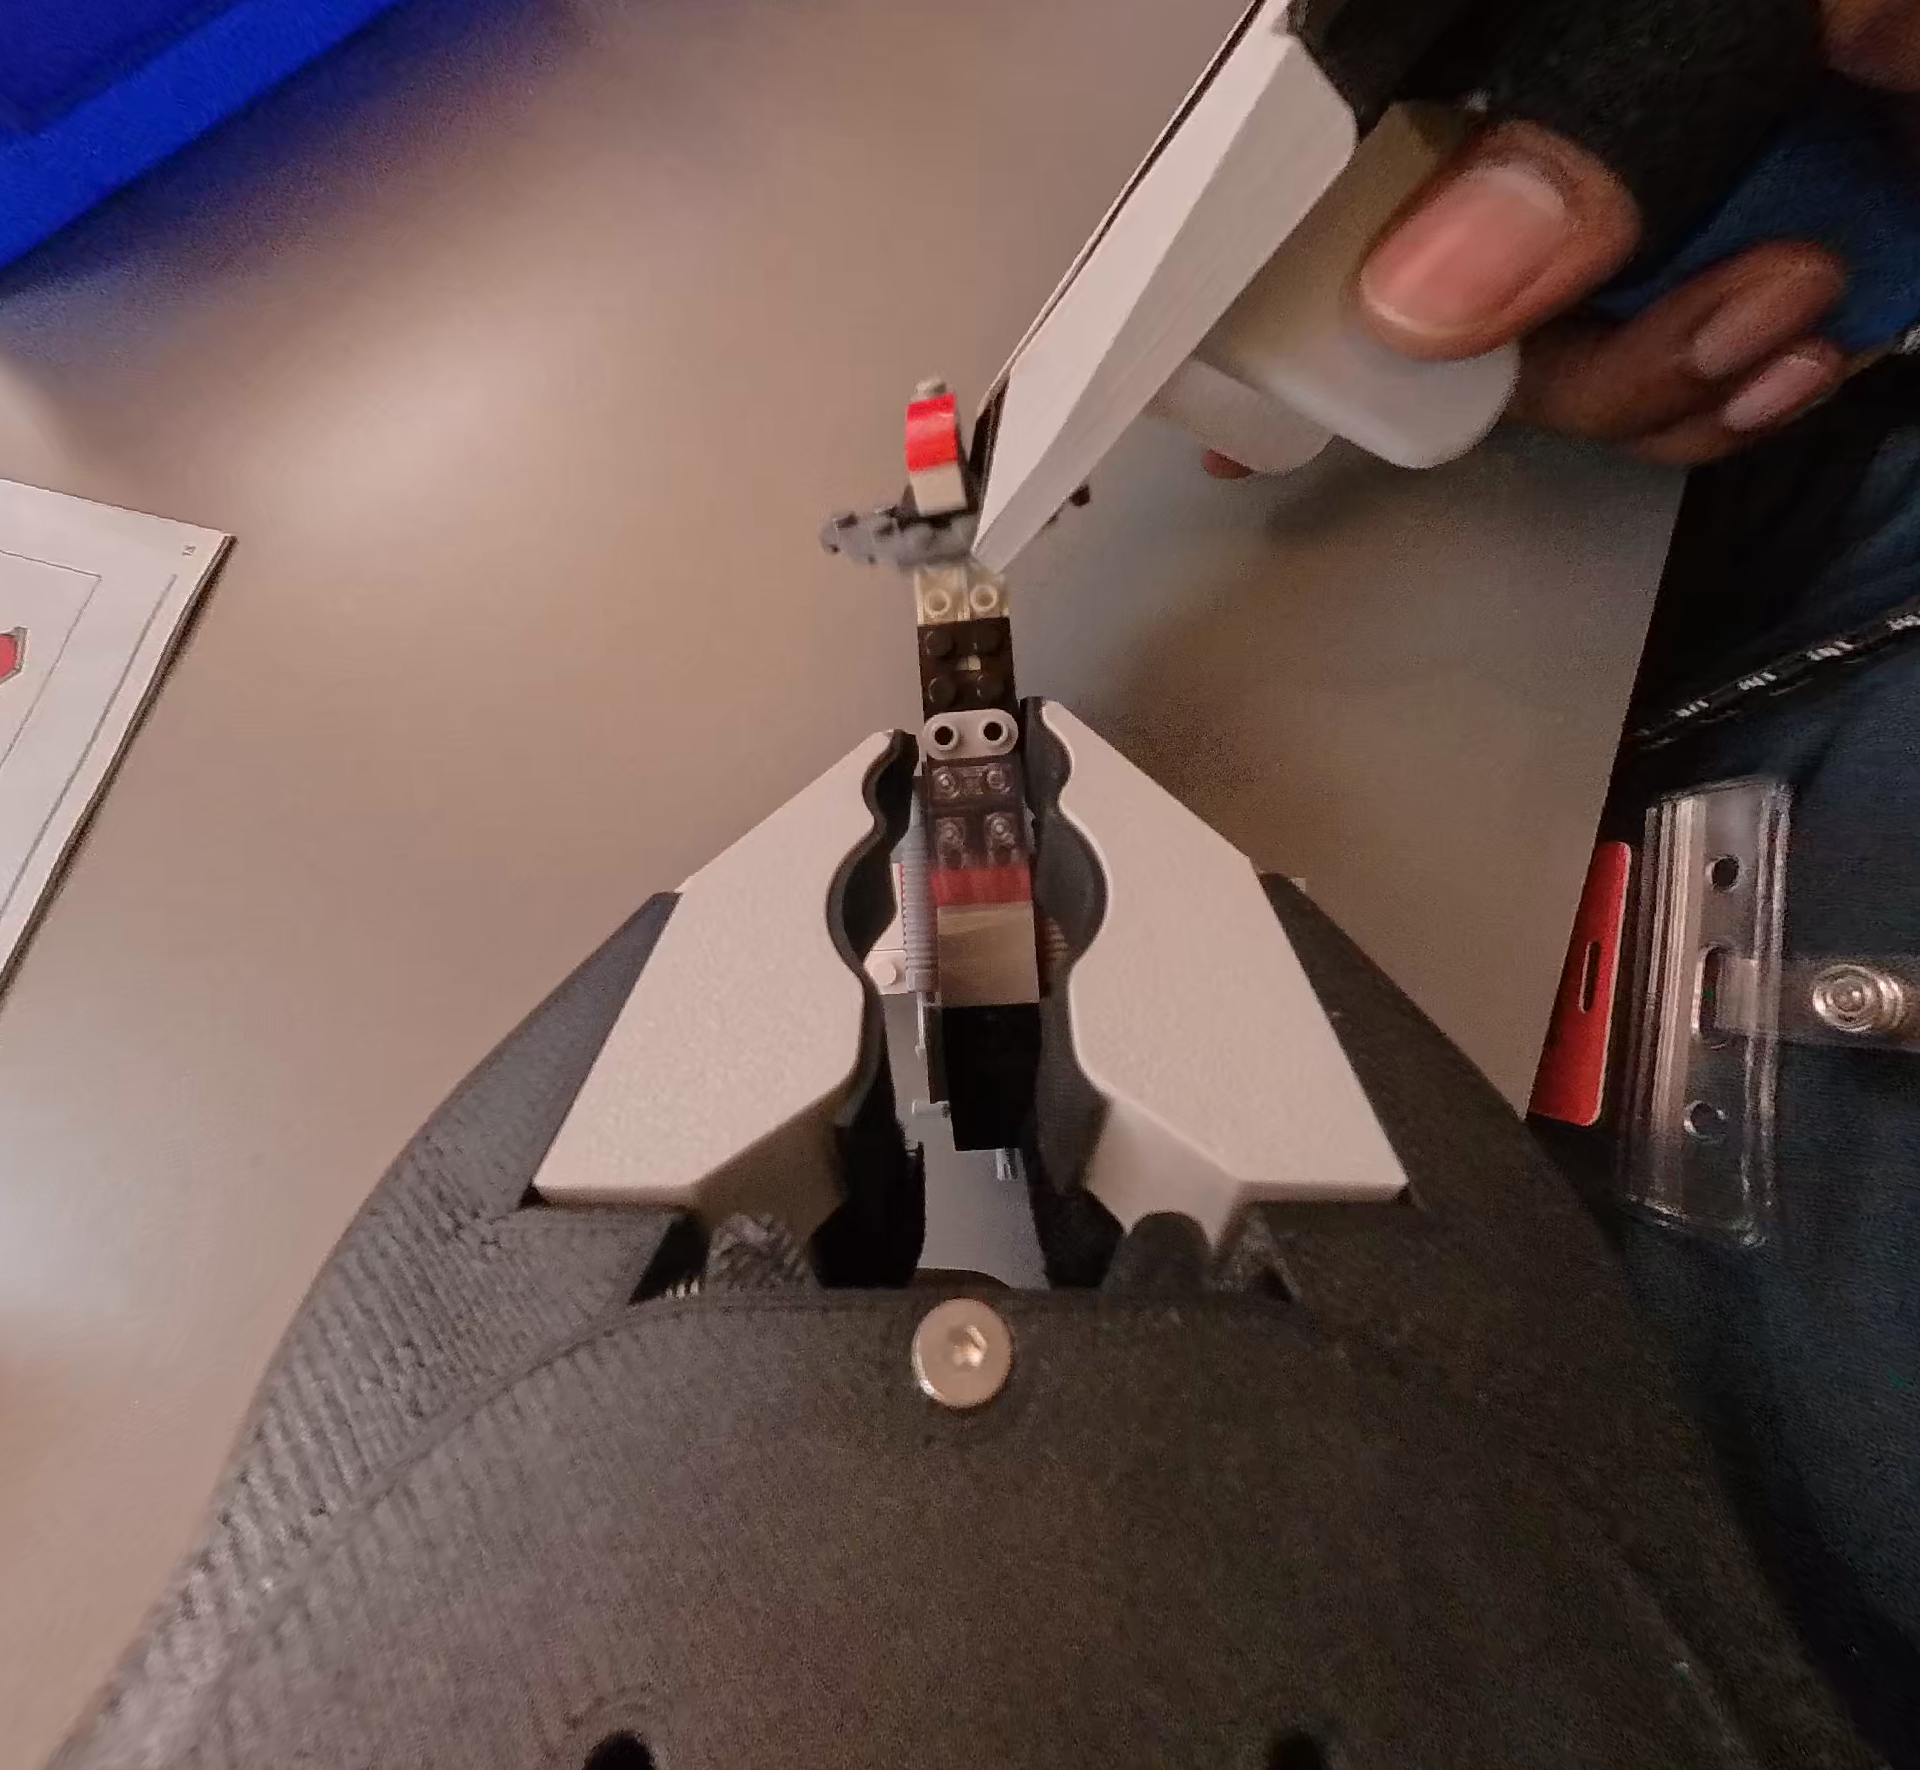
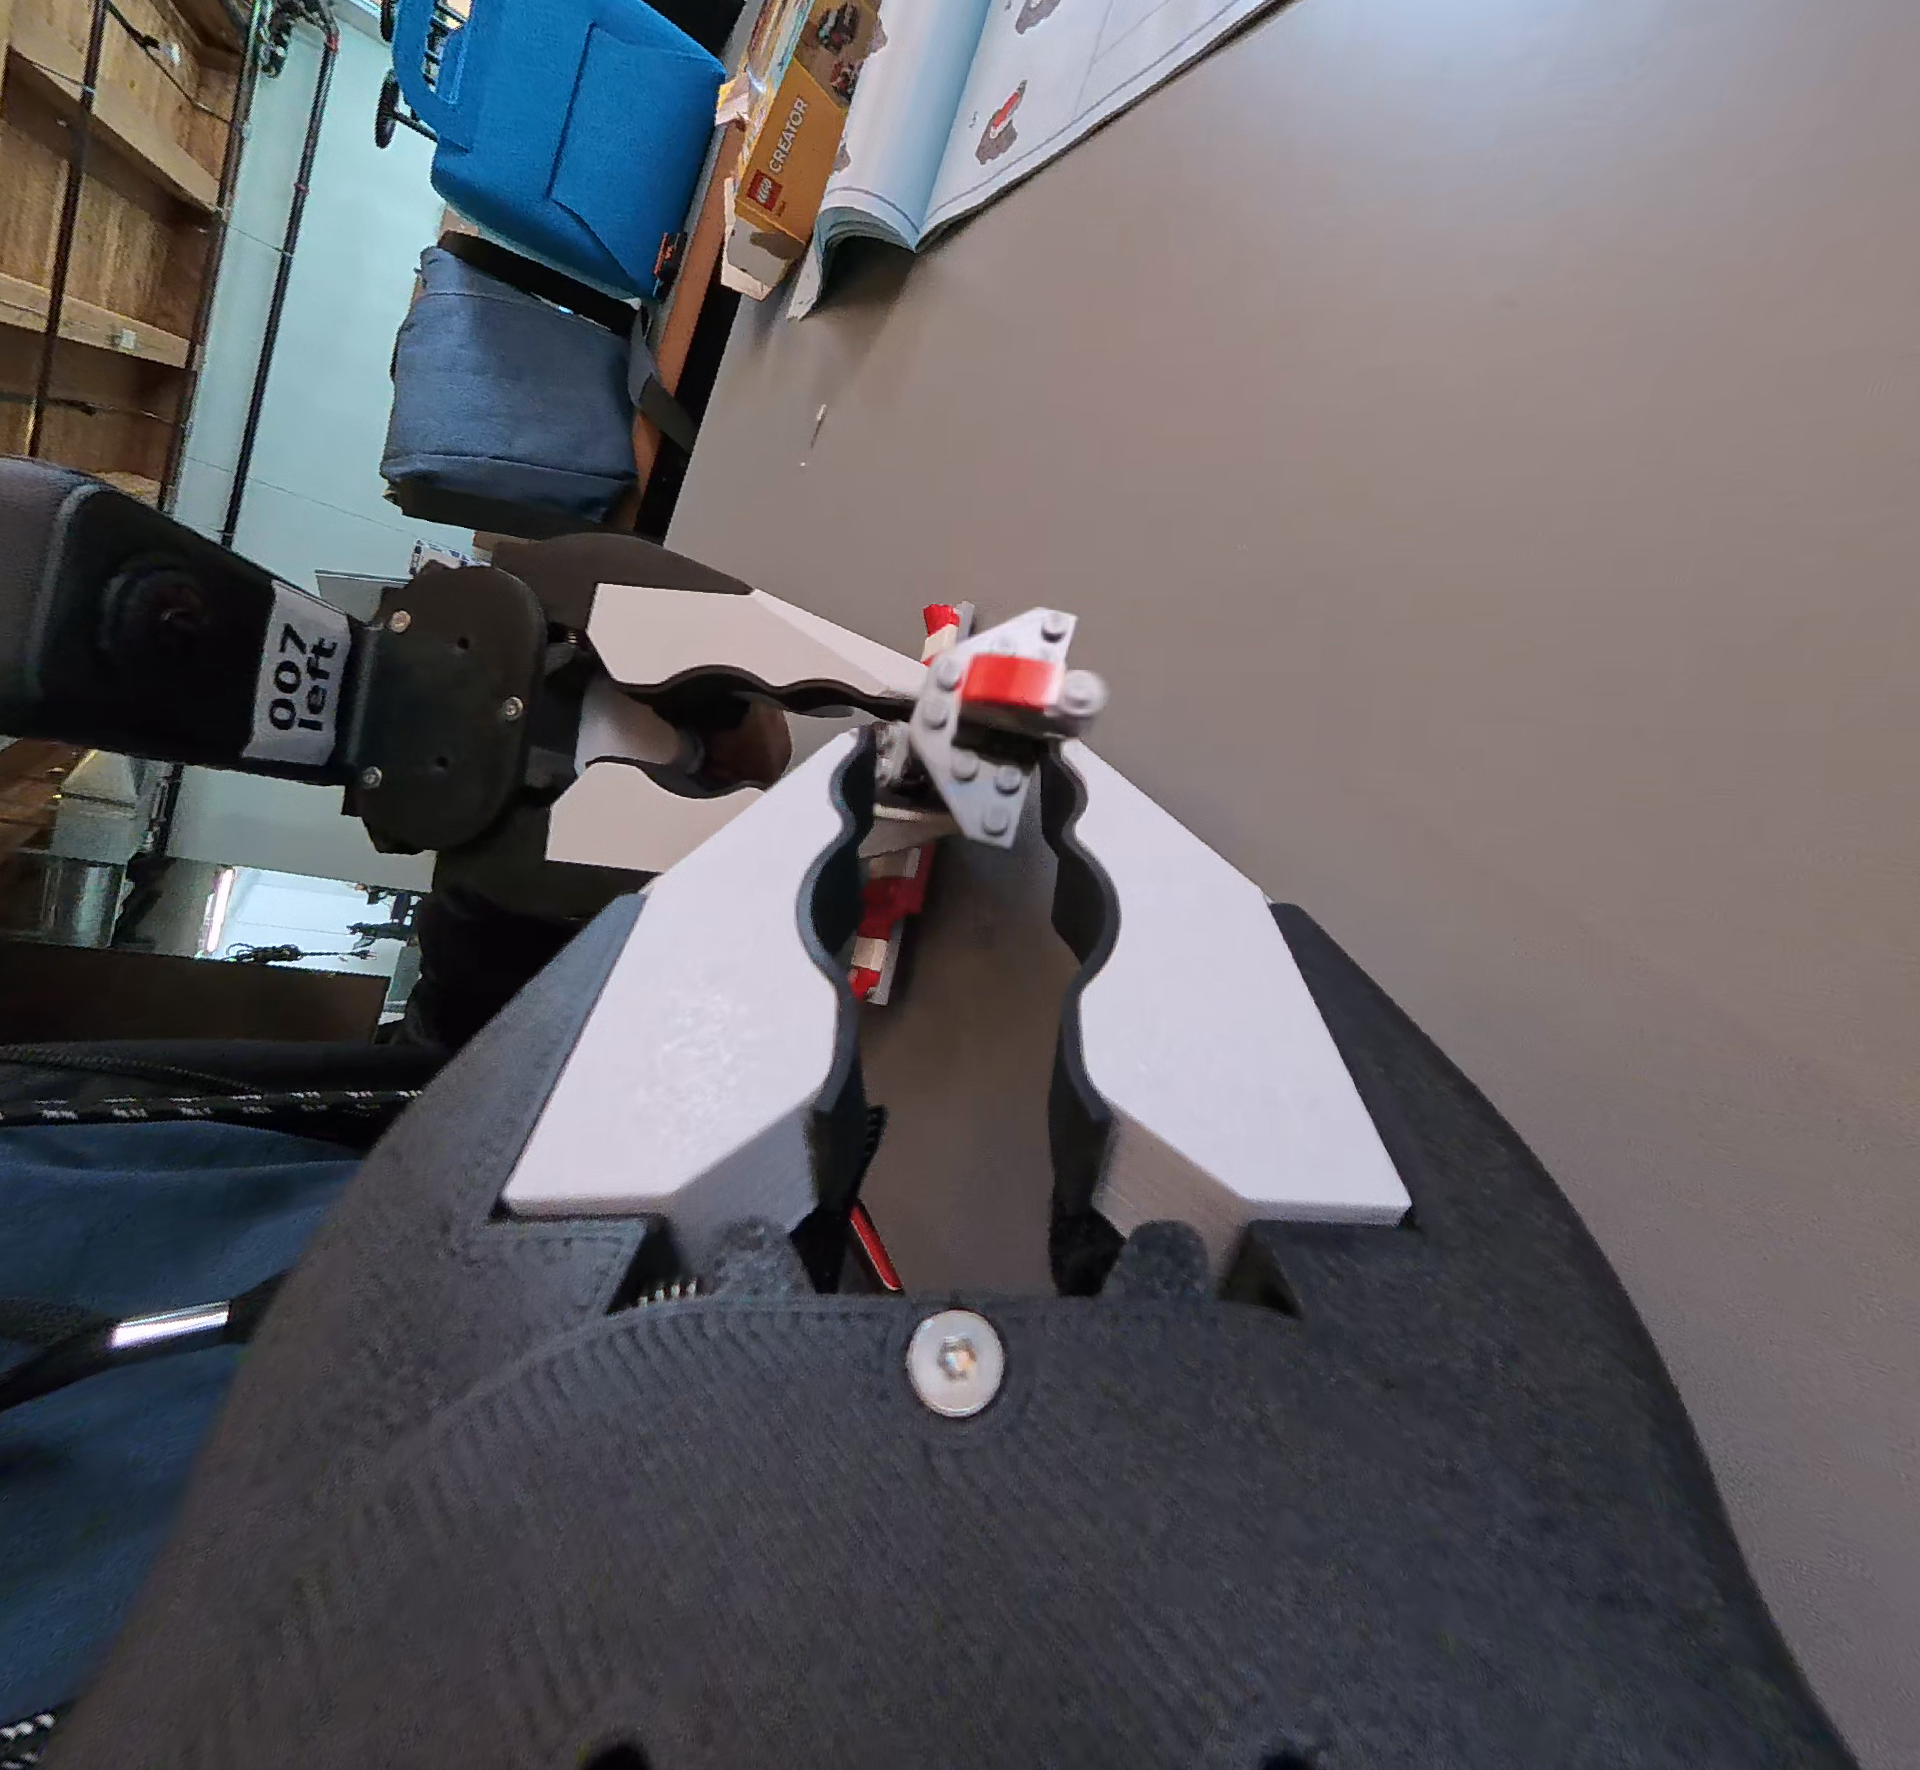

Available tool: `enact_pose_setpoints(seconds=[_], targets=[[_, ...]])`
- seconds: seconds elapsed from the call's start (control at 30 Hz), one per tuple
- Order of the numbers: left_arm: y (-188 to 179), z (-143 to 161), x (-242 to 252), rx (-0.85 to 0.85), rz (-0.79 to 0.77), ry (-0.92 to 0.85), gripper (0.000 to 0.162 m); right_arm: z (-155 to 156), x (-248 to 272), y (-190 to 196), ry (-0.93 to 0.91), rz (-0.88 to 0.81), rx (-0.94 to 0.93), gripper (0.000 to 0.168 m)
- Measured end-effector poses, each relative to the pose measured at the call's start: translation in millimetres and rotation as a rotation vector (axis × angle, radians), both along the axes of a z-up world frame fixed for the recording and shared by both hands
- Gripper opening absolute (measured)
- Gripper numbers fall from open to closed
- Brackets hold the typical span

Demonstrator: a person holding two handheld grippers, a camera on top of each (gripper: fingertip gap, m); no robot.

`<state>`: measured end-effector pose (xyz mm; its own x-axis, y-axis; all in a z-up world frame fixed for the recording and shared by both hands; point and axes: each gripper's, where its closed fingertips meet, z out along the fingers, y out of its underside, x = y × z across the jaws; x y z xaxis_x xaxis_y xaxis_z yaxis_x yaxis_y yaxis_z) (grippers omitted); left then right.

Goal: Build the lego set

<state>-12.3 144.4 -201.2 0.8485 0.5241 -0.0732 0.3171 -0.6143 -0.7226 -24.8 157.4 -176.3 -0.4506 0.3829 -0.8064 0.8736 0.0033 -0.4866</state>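
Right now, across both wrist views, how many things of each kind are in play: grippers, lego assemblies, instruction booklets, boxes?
Grippers: 2, the left gripper and the right gripper
Lego assemblies: 2, the long black assembly and the small grey-and-red assembly
Instruction booklets: 1, the open booklet
Set boxes: 1, the yellow box
Total: 6

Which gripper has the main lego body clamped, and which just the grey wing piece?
The left gripper clamps the long black-and-red body. The right gripper pinches only the grey wing piece at that body's tip.
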Motion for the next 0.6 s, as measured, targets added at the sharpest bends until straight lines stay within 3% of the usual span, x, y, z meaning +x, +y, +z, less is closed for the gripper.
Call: enact_pose_setpoints(seconds=[0.33,0.6], targets=[[-3,-4,0,-0.016,0.008,-0.025,0.021,-3,-2,4,0.015,0.007,0.024,0.028],[-20,-10,-9,-0.065,0.060,-0.054,0.021,-12,-31,21,0.233,0.063,0.252,0.034]])
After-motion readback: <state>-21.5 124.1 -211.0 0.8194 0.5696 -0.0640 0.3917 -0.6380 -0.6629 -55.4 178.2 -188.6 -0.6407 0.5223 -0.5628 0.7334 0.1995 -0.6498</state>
